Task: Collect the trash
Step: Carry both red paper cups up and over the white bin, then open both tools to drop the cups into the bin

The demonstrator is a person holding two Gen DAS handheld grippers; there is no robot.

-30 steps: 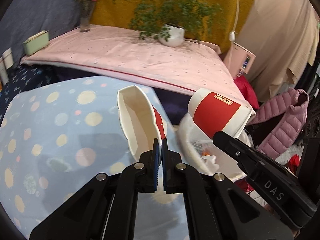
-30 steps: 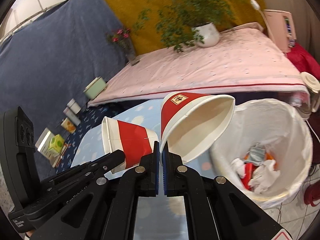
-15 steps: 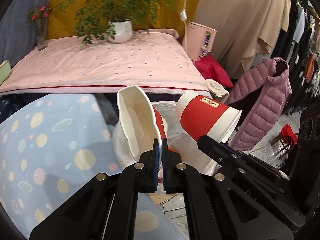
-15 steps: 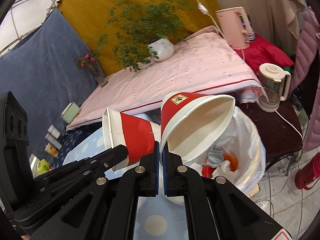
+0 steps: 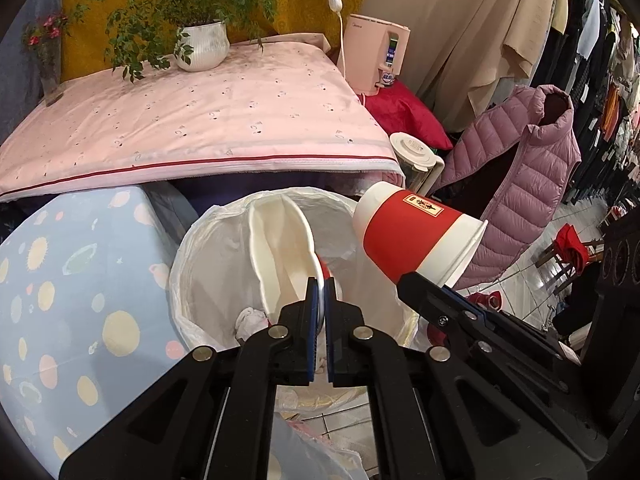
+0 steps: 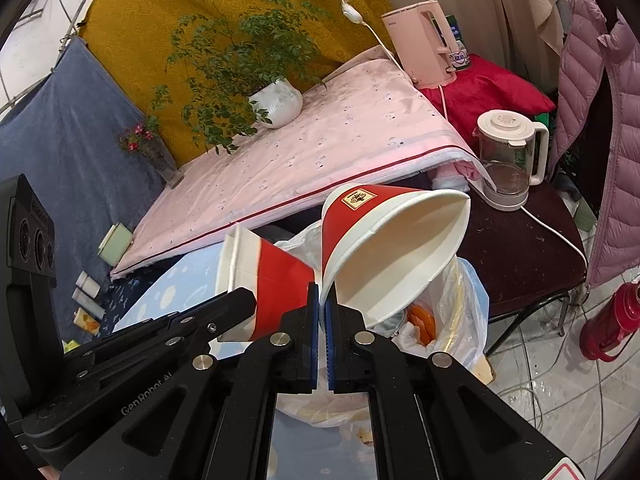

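Left gripper point(image 5: 319, 286) has its tongs pressed together, pinching the rim of a flattened paper cup point(image 5: 280, 256); this cup hangs over the open mouth of a white-lined trash bin point(image 5: 192, 256) at the view's centre; at 3 o'clock of it, the right gripper point(image 6: 322, 294) pinches the rim of a second red-and-white cup point(image 6: 384, 252), tilted mouth-down above the bin; crumpled trash point(image 6: 420, 320) lies inside; a spotted blue tablecloth point(image 5: 72, 288) sits at 9 o'clock.
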